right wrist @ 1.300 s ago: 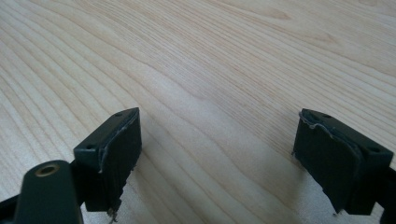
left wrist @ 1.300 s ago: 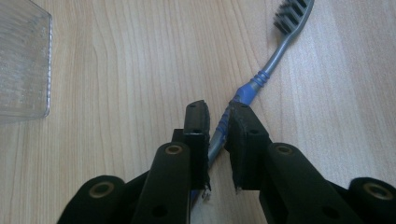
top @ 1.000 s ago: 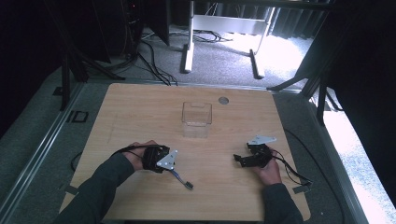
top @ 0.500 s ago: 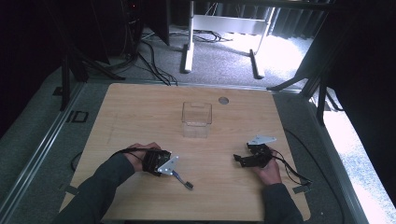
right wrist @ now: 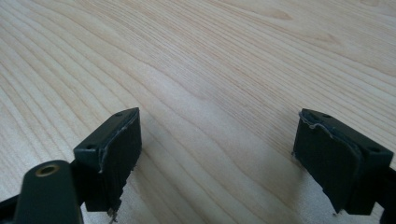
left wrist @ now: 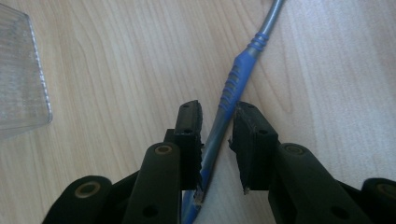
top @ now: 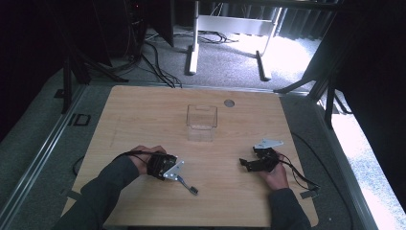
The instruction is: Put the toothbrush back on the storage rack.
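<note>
My left gripper [left wrist: 217, 123] rests low on the table [top: 143, 115]. Its fingers [left wrist: 189, 130] have just been opening and now stand narrowly apart, astride the blue-and-grey toothbrush [left wrist: 229, 93], which lies flat between them, unclamped. My right gripper [right wrist: 217, 163] holds its fingers [right wrist: 114, 154] wide over bare wood. The clear container [top: 201, 122] stands farther off, mid-table.

Dark grey long sleeves [top: 103, 184], black grippers, serrated black fingers [left wrist: 189, 128], grey three-cornered plates [top: 268, 143], black cables [top: 299, 175]
</note>
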Demonstrator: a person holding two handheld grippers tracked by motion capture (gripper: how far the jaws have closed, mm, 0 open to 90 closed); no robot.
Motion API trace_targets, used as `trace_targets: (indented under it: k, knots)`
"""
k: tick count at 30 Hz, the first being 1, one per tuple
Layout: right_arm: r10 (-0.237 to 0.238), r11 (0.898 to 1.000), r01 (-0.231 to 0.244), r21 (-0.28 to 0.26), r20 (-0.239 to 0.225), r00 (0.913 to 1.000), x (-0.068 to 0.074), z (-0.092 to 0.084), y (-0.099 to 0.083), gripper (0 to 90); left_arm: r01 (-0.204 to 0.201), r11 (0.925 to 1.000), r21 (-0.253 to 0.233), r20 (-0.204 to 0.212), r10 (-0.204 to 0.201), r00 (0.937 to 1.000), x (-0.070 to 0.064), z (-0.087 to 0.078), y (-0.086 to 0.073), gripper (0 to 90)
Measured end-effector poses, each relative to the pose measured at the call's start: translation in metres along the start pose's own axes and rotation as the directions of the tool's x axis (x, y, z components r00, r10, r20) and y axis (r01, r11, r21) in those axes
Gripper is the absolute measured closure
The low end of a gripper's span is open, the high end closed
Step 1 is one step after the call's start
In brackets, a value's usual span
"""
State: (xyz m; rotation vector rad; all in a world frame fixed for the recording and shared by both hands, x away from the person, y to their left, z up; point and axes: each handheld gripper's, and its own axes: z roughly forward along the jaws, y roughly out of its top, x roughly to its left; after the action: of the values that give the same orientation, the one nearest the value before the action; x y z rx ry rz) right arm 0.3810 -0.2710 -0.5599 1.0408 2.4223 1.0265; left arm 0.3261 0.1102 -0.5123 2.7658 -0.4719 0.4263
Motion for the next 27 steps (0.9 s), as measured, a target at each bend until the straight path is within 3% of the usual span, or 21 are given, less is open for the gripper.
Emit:
trace_targets:
  k: [27]
  knots:
    - [0.0, 1.0, 0.0, 0.0, 0.0, 1.0, 0.0, 0.0, 0.0, 15.0, -0.053, 0.9986, 0.008, 0.017, 0.053, 0.9984, -0.001, 0.011, 0.004, 73.1]
